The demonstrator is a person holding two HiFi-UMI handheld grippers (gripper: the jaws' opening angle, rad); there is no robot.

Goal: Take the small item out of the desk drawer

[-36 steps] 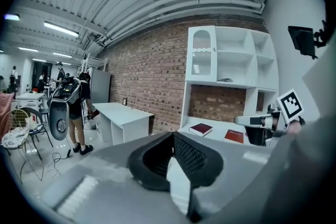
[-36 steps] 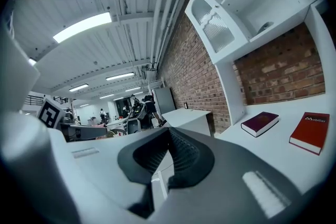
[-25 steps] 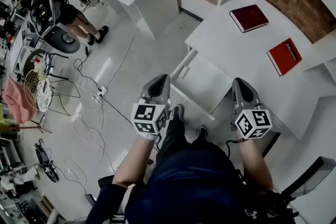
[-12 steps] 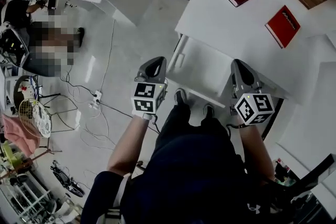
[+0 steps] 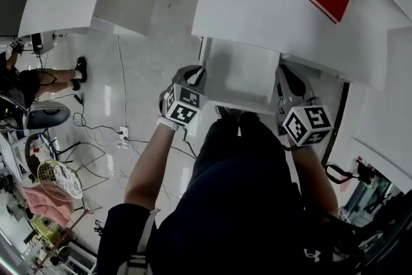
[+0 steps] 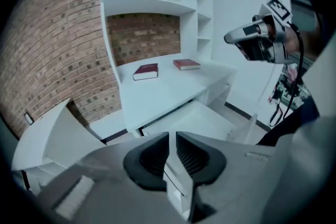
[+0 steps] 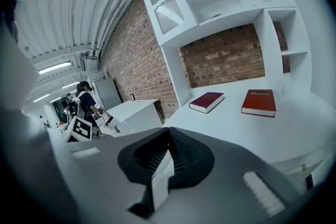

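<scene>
Centre frame: open drawer under the desk; small item not visible inside. Left claw is opening, empty; right claw closed, empty. Item is presumably light: pinch across its middle.

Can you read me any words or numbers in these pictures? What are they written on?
"Mobil...": white print on the bright red book; the ending is too blurred to be sure.
Dark red book: no print shows.
Marker cube: black-and-white squares only, no letters.
White logo on the person's dark clothing: a symbol, no words.
</scene>
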